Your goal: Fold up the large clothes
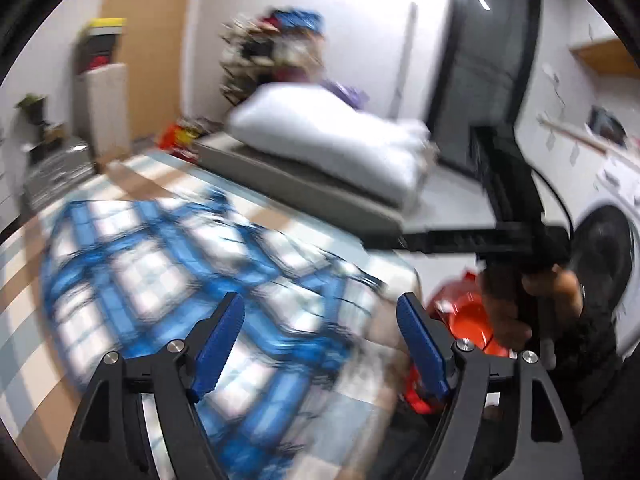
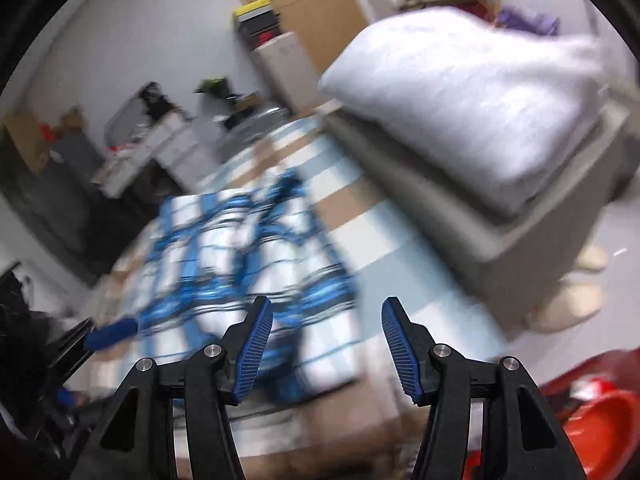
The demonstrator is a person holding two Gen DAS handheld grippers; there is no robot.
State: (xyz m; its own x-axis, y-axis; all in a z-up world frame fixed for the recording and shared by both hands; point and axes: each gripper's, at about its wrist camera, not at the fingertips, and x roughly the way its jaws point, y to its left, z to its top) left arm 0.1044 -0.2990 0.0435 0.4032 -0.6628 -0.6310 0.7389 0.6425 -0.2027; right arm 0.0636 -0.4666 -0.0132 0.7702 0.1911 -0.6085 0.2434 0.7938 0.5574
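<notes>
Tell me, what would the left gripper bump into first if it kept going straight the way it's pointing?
Most likely the blue-and-white plaid garment spread on the striped surface. The left gripper points down at it with open, empty jaws. The picture is blurred, so how far off it lies is unclear.

Blue-and-white plaid garment (image 1: pixel 176 264) on beige, white and pale-blue striped cover (image 2: pixel 360 216). White bundle (image 1: pixel 332 136) on grey platform (image 1: pixel 296 184). Blue ribbed pads (image 2: pixel 256 344) on black fingers. Red-orange basin (image 1: pixel 464 312). White washing machine (image 1: pixel 616 216).
</notes>
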